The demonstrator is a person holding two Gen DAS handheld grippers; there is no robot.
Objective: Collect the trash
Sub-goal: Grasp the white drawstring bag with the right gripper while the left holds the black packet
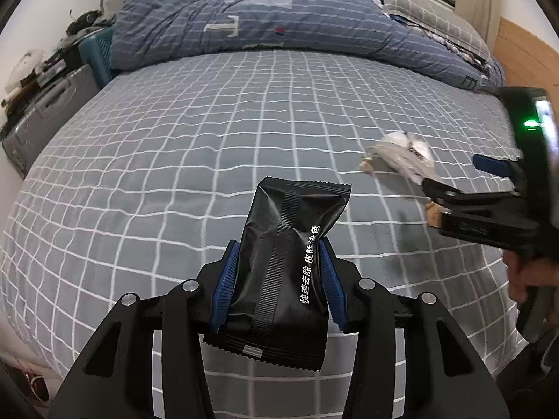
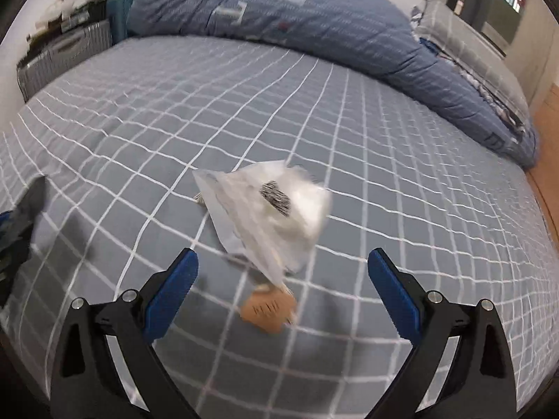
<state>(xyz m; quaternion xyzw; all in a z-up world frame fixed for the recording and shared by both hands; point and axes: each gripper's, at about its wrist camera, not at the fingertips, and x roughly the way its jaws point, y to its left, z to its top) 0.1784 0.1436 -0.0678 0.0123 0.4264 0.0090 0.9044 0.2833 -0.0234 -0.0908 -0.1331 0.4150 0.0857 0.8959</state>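
Note:
My left gripper is shut on a black foil wrapper with white print and holds it above the bed. A white plastic bag lies crumpled on the grey checked bedsheet, with a brown paper scrap at its near end. My right gripper is open, its blue pads to either side of the bag's near end and the scrap. In the left wrist view the right gripper comes in from the right beside the white bag. The black wrapper shows blurred at the far left.
A blue striped duvet is bunched along the far side of the bed. Grey suitcases with clutter on top stand left of the bed. A wooden headboard is at the right, with a window beyond.

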